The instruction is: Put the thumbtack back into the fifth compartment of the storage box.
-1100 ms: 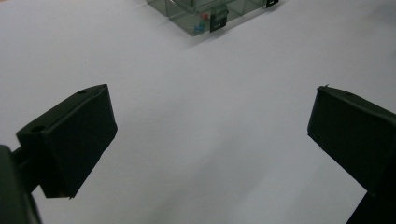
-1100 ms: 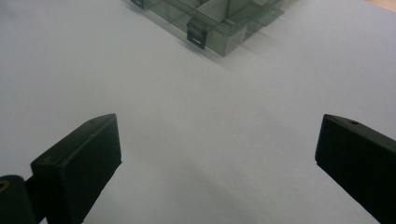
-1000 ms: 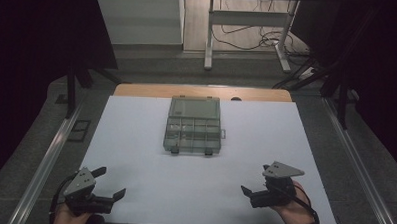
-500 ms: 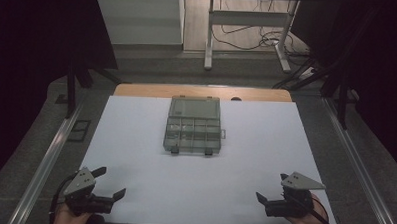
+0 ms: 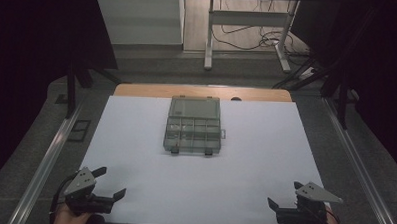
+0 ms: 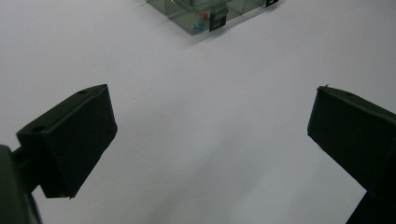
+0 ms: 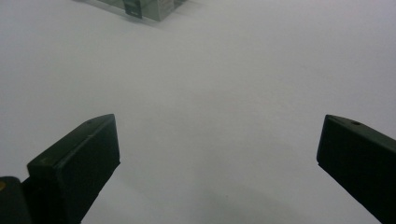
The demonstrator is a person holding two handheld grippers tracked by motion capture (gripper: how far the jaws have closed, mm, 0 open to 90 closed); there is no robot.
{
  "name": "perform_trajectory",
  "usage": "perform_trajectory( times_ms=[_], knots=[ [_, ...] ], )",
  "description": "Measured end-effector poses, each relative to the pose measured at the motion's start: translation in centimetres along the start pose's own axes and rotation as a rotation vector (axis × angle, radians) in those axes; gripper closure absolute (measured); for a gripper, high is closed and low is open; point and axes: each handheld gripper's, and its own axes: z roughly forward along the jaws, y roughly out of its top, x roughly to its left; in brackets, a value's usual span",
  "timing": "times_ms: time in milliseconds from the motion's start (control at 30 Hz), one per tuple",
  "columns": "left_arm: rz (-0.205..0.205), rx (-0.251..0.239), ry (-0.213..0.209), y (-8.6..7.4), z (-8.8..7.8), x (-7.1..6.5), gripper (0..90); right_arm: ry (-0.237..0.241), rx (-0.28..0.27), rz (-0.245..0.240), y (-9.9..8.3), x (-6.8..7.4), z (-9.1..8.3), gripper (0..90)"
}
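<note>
A clear grey plastic compartment box (image 5: 193, 125) with black latches lies shut in the middle of the white table sheet (image 5: 135, 140). Its front corner shows at the top of the left gripper view (image 6: 205, 16) and of the right gripper view (image 7: 144, 7). My left gripper (image 5: 109, 183) rests open at the sheet's front left corner. At the front right corner, my right gripper (image 5: 284, 195) is open too. Nothing sits between either pair of jaws; both are far from the box.
A wooden table edge (image 5: 147, 90) shows behind the white sheet. Metal rails (image 5: 50, 152) run along both sides of the table. A desk frame with cables (image 5: 249, 38) stands on the floor beyond.
My right gripper has drawn back toward the front right corner of the sheet and lowered. The left gripper and the box have stayed put.
</note>
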Motion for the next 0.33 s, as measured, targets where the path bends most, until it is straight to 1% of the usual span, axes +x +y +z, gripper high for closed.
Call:
perform_trajectory(
  times_ms=[67,200,333],
  knots=[
    [0.002,0.002,0.001,0.01,0.03,-0.01,1.6,-0.004,-0.012,0.008,-0.07,-0.12,-0.15,0.0],
    [0.005,0.003,0.001,0.01,0.03,-0.03,1.6,-0.014,-0.011,0.026,-0.13,-0.25,-0.19,0.0],
    [0.005,0.004,0.001,0.06,0.06,-0.03,1.6,-0.023,0.004,0.017,-0.11,-0.18,-0.05,0.0]
  ],
)
